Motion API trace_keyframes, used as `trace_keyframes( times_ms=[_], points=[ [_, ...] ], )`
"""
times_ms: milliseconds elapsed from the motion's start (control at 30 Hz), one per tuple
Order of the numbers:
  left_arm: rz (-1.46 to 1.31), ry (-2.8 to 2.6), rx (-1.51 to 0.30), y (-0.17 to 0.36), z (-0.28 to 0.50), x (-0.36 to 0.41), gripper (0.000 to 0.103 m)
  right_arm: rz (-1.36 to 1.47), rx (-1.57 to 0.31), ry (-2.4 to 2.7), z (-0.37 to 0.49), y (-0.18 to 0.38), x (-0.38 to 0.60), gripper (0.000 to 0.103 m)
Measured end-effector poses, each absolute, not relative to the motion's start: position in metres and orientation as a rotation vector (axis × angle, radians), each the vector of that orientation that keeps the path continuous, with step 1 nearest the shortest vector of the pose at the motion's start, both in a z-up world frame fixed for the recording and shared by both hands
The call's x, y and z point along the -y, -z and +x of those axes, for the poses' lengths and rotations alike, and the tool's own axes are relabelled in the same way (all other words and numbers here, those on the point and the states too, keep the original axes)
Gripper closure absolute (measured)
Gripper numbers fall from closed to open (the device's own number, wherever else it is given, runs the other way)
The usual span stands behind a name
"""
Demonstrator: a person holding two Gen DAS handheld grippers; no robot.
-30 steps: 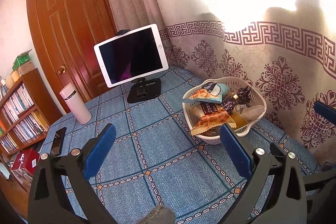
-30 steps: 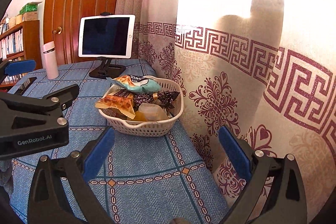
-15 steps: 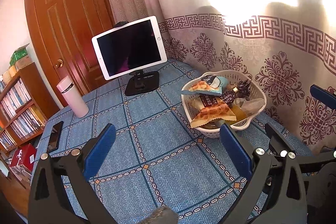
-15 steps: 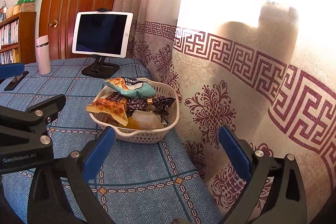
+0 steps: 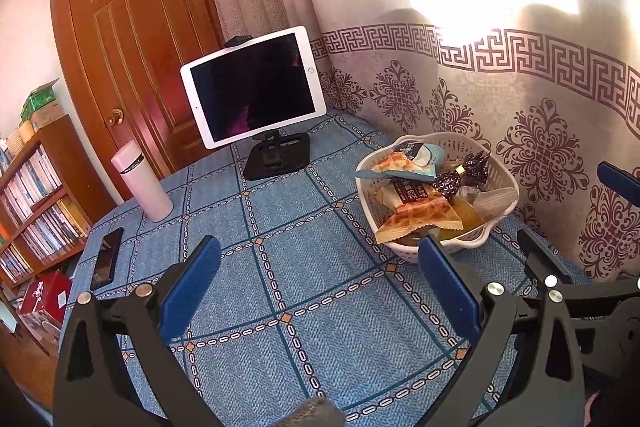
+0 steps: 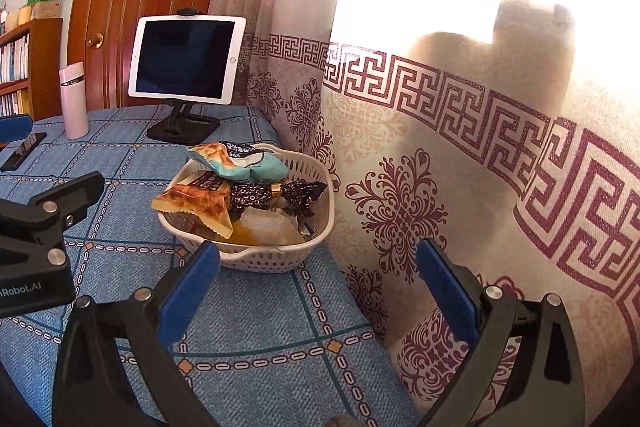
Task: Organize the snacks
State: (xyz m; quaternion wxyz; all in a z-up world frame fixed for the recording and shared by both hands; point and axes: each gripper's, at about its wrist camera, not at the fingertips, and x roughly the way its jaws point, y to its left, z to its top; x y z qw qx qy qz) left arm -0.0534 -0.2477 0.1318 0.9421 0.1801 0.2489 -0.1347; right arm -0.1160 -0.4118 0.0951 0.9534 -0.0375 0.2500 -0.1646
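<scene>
A white plastic basket [image 5: 505,175] [image 6: 276,259] stands on the blue patterned tablecloth by the curtain. It holds several snack packets: a teal one [image 5: 404,163] [image 6: 240,161] on top, an orange waffle one [image 5: 420,217] [image 6: 196,203], a dark twisted one [image 5: 464,173] [image 6: 276,193] and clear ones. My left gripper [image 5: 320,283] is open and empty, above the cloth left of the basket. My right gripper [image 6: 318,283] is open and empty, just in front of the basket and apart from it.
A tablet on a black stand [image 5: 252,87] [image 6: 186,59] stands at the back. A pink bottle [image 5: 140,181] [image 6: 74,101] and a black phone [image 5: 106,259] [image 6: 24,151] lie to the left. A bookshelf [image 5: 32,195] and wooden door [image 5: 132,27] are behind. The curtain [image 6: 440,147] hangs on the right.
Both grippers have drawn back and risen a little, so the basket looks slightly farther and lower. Both stay open and empty. Nothing on the table has moved.
</scene>
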Motion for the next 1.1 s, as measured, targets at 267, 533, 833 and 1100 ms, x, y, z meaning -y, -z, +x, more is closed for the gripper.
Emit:
trace_keyframes(
  times_ms=[267, 533, 833, 1100],
  points=[
    [0.374, 0.28, -0.503, -0.132, -0.054, 0.249, 0.003, -0.074, -0.507, 0.344, -0.117, -0.095, 0.413, 0.005],
    [0.36, 0.301, -0.51, -0.131, -0.053, 0.249, 0.003, -0.073, -0.516, 0.346, -0.118, -0.092, 0.412, 0.005],
    [0.353, 0.298, -0.497, -0.131, -0.054, 0.244, 0.003, -0.083, -0.539, 0.323, -0.114, -0.088, 0.401, 0.005],
    [0.314, 0.273, -0.533, -0.128, -0.047, 0.225, 0.003, -0.061, -0.583, 0.258, -0.106, -0.077, 0.381, 0.005]
  ],
)
